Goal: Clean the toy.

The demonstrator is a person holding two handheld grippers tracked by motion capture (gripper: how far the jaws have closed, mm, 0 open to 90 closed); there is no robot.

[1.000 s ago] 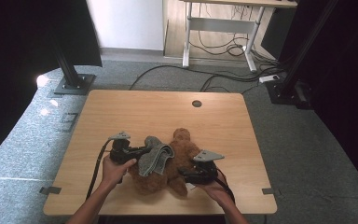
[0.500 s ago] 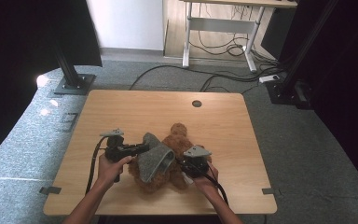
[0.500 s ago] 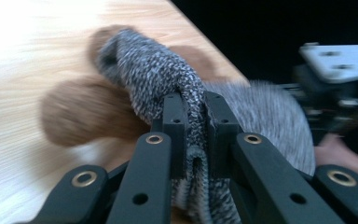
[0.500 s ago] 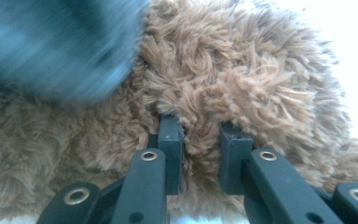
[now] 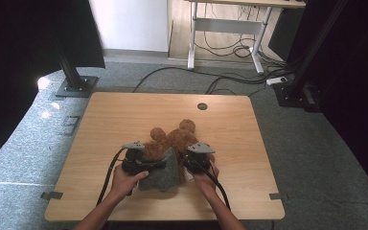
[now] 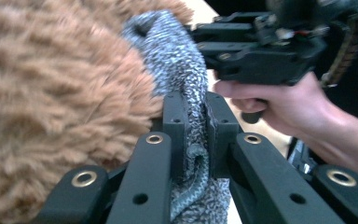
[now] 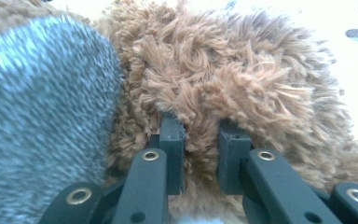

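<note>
**A:** ok so what's on the table [image 5: 115, 120] here?

**B:** 1 brown plush toy [image 5: 175, 139], lying near the middle of the wooden top, a bit toward the person's side. There's a grey knit garment [image 5: 165, 170] over its near end (looks like a little sweater or sock, can't tell which).

**A:** and the 2 grippers?

**B:** left gripper [image 6: 196, 128] has its jaws pinched tight on a fold of the grey knit, you can see the fabric squeezed between the 2 black jaws in the left gripper view, brown fur right beside it on the left. The right gripper [image 7: 200, 140] has its jaws clamped into the brown fur, a tuft caught between them, with the grey knit just to the left.

**A:** where do they sit from above?

**B:** left one [image 5: 141, 160] at the left edge of the grey piece, right one [image 5: 194, 158] at its right edge, touching the toy. A hand [image 5: 124, 179] on each, forearms coming in from the bottom. In the left gripper view the other hand [image 6: 284, 102] and its gripper are right behind the knit.
</note>
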